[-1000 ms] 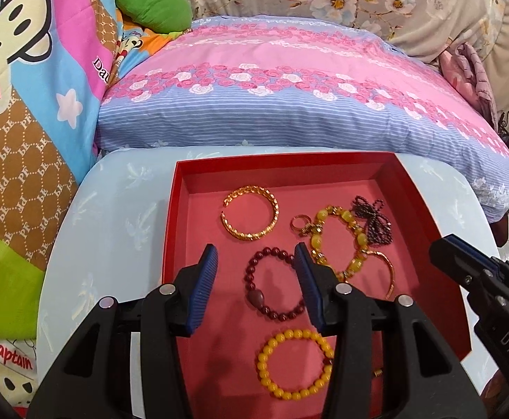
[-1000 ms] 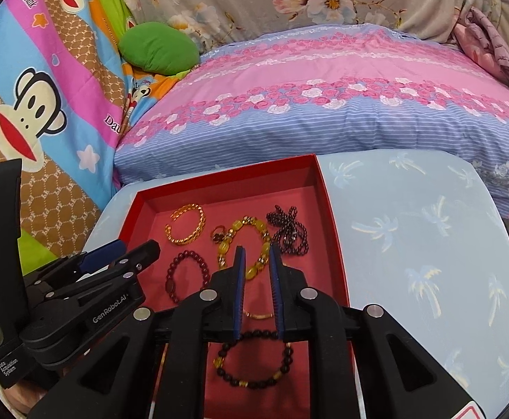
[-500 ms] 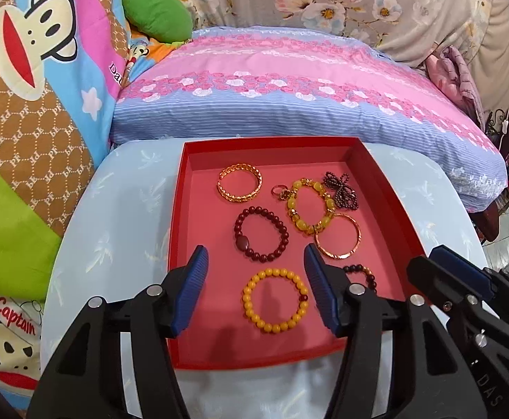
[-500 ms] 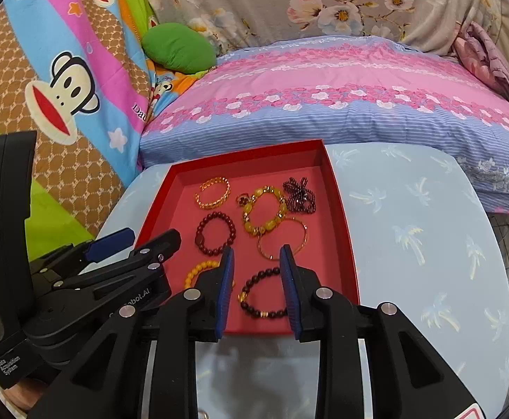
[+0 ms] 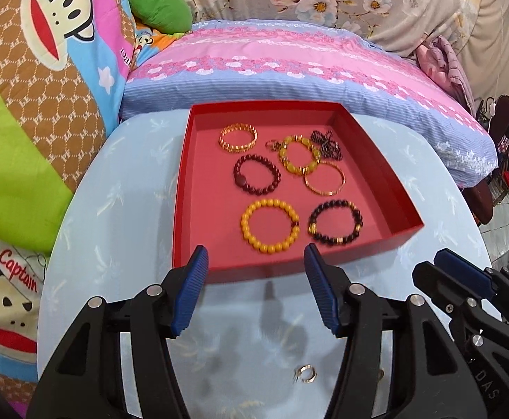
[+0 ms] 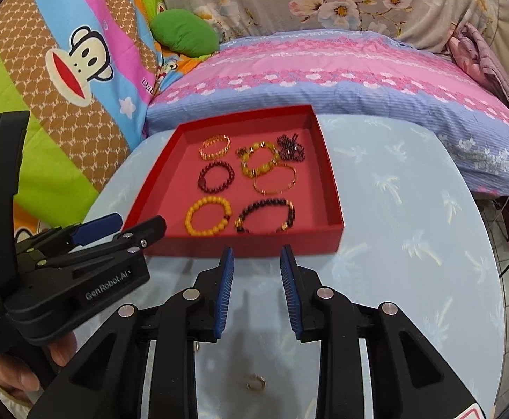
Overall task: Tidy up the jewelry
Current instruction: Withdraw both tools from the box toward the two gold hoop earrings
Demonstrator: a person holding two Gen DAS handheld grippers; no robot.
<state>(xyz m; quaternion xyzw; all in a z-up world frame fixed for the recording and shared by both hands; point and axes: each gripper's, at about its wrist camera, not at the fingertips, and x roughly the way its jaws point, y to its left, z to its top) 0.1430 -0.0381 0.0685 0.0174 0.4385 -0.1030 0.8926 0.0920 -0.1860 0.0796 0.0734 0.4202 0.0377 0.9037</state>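
Holding both grippers, left [image 5: 254,262] and right [image 6: 256,256], with jaws open and empty short of the tray [image 5: 289,265], we judge the ring [image 5: 306,379] on the tabletop [image 5: 122,209] comes next.

The tray [image 5: 376,160] sits on the counter [image 5: 122,209], with the bed [image 5: 289,66] behind it. Bracelets [image 5: 270,225] lie inside the tray in rows. A ring [image 5: 306,373] lies on the counter before the tray, between the left hand-held gripper's [image 5: 254,293] fingers [image 5: 188,296]
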